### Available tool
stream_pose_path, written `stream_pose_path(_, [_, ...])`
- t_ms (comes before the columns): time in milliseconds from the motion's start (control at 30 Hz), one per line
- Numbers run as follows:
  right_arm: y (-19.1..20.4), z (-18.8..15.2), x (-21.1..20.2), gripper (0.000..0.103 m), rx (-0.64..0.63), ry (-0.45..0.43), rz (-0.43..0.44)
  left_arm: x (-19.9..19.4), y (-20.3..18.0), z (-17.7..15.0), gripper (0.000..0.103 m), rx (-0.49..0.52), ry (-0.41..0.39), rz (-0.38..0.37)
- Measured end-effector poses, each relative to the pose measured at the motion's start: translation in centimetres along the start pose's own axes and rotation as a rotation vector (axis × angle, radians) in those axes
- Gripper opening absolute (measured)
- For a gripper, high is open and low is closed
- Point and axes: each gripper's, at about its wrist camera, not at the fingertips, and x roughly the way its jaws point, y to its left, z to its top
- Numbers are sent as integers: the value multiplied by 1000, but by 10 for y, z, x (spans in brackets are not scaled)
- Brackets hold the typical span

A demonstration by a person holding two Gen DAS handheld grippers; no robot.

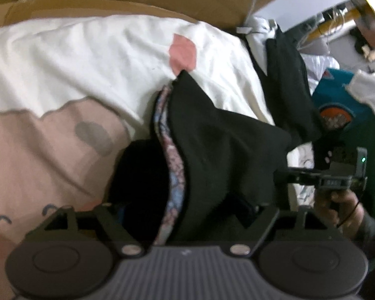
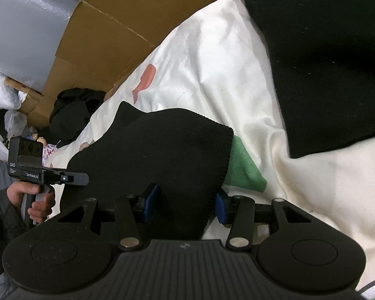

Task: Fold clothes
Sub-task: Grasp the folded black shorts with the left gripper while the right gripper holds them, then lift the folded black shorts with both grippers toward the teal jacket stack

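The right gripper (image 2: 185,206) has its blue fingers (image 2: 151,201) set half apart on either side of a bunched fold of a black knit garment (image 2: 162,155), whose cloth fills the gap between them; the pads seem to press its sides, gripping it. The garment lies on a white bedsheet (image 2: 212,57), its ribbed edge over a green patch.

The left gripper (image 1: 187,215) stands wide. Black cloth with a flowered lining (image 1: 175,175) drapes across the gap and hides the fingertips, so I cannot tell whether it is pinched or only lies between them.

A second black piece (image 2: 325,50) lies further up the bed. Brown cardboard (image 2: 117,25) stands along the far edge of the bed, and more dark clothes (image 2: 72,110) are heaped at its end. Bare sheet lies open between the two black pieces.
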Motion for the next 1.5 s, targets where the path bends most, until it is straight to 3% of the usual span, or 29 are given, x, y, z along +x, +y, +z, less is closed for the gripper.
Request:
stream_pose_path(67, [1,1,0,46,-9,-1,-5,-3,1,1,65,-2,2,16])
stream_pose_path(233, [5,0,-1,32,-44,-5,-17,-8,0,-4,58,9,-33,45])
stream_pose_path(300, [7,0,-2,25,-54,-7,-9,-10,-4,-6,51,28,-50,57])
stream_pose_path(367, [9,0,-2,21,-66,-10,-4,-12,-3,-7,36,26,-57,52])
stream_pose_path(433, [12,0,-3,18,-85,-14,-1,-16,0,-7,32,11,-62,27])
stream_pose_path(900, [34,0,-18,15,-149,-79,2,-37,-24,-27,24,61,-173,32])
stream_pose_path(1133, [52,0,-34,14,-155,-119,20,-55,-31,-45,23,41,-255,8])
stream_pose_path(1500, [105,-8,-80,14,-285,-212,-8,-90,-58,-70,23,21,-399,-68])
